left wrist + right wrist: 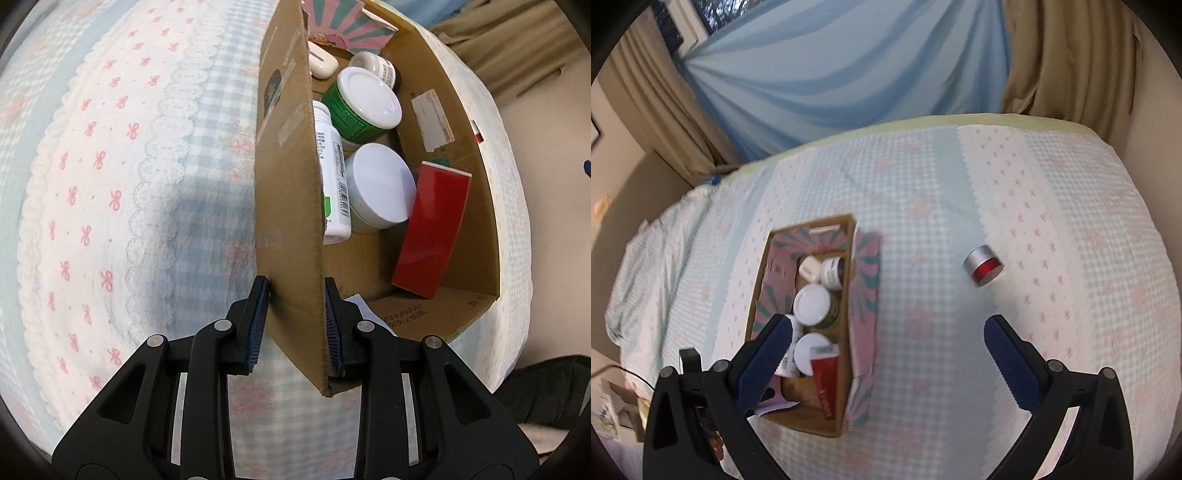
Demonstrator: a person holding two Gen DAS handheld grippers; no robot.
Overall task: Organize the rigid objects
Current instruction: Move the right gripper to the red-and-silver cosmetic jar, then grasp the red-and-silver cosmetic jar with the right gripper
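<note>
A cardboard box (291, 206) stands on the bed and holds a red box (432, 229), a white-lidded jar (384, 184), a green jar (362, 103), a white bottle (332, 173) and other small containers. My left gripper (297, 325) is shut on the box's left wall flap, one pad on each side. In the right wrist view the same box (849, 398) lies lower left. A silver and red round jar (983, 260) lies alone on the bedspread to the right. My right gripper (886, 354) is open and empty, above the bed between box and jar.
The bedspread (960, 192) is pale blue checks with white panels and pink bows. Blue and beige curtains (849, 74) hang behind the bed. The bed's edge and the floor (546, 184) lie just right of the box in the left wrist view.
</note>
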